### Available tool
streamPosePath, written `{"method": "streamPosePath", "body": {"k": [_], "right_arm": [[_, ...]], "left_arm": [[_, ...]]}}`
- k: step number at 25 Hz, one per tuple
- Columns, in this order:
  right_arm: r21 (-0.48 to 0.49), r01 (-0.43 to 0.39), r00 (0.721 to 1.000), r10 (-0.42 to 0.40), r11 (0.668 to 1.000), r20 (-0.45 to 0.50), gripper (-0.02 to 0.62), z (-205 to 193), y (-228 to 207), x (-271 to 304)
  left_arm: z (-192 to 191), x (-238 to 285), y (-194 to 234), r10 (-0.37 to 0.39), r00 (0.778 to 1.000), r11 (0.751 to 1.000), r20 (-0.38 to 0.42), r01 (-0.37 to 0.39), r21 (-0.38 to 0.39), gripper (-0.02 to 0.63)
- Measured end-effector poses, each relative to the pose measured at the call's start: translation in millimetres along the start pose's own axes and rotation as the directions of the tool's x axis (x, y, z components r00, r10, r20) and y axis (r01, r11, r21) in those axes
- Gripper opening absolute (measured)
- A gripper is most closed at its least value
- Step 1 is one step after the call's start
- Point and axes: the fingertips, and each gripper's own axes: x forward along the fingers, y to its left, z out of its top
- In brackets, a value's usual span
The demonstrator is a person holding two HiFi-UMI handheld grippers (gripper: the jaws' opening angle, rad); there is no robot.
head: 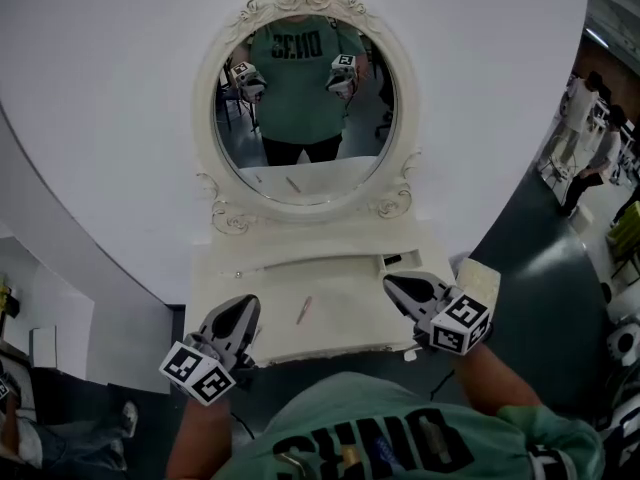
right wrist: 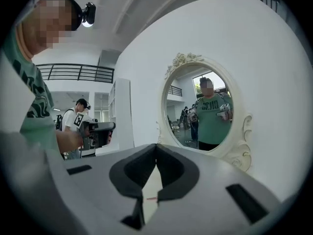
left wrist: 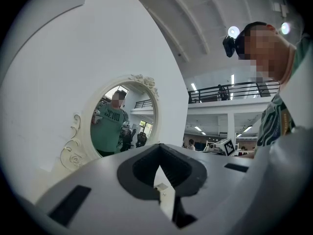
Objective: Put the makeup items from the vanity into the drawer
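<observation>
Mirror [head: 303,108] upright behind the vanity surface [head: 345,318], backed against the wall, slim makeup stick [head: 304,310] lying mid-surface, left claw [head: 243,308] at the front-left corner, right claw [head: 395,284] at the right side, stick between them, touching neither

the cream-white vanity desk [head: 345,313] has a flat pale top with a chipped, uneven front edge. near the middle of the desk, slightly left of centre, lies a slim pinkish makeup stick [head: 304,310], set on a slant with one end toward the front edge. a low raised ledge [head: 320,261] runs along the back edge, with a small dark slot [head: 392,261] near the back right corner. an oval mirror in a scrolled cream frame [head: 207,118] stands on the back edge.
</observation>
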Motion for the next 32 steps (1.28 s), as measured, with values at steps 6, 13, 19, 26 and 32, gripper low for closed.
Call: {"method": "streamPosePath", "body": {"k": [6, 13, 19, 26, 32], "right_arm": [[0.090, -0.024, 1.000, 0.023, 0.996, 0.014, 0.011, -16.9, 1.4, -2.4], [0.085, -0.024, 0.999, 0.022, 0.996, 0.027, 0.011, -13.5, 3.3, -6.0], [0.076, -0.020, 0.999, 0.018, 0.997, 0.026, 0.011, -14.6, 5.4, -9.1], [0.074, -0.013, 0.999, 0.011, 0.997, 0.030, 0.009, -11.4, 5.9, -13.5], [0.051, -0.008, 1.000, 0.008, 0.999, 0.005, 0.009, -14.6, 6.2, -14.2]], "left_arm": [[-14.9, -2.7, -3.2, 0.003, 1.000, 1.000, -0.008, -0.004, -0.027, 0.008], [-21.9, -5.3, -10.5, -0.004, 1.000, 0.999, -0.018, 0.004, -0.036, 0.008], [-21.5, -8.3, -13.7, -0.010, 1.000, 0.999, -0.020, 0.009, -0.035, 0.008], [-22.6, -10.1, -17.5, -0.014, 1.000, 0.999, -0.023, 0.013, -0.042, 0.008], [-25.0, -9.7, -18.7, -0.017, 1.000, 0.999, -0.025, 0.016, -0.049, 0.008]]}}
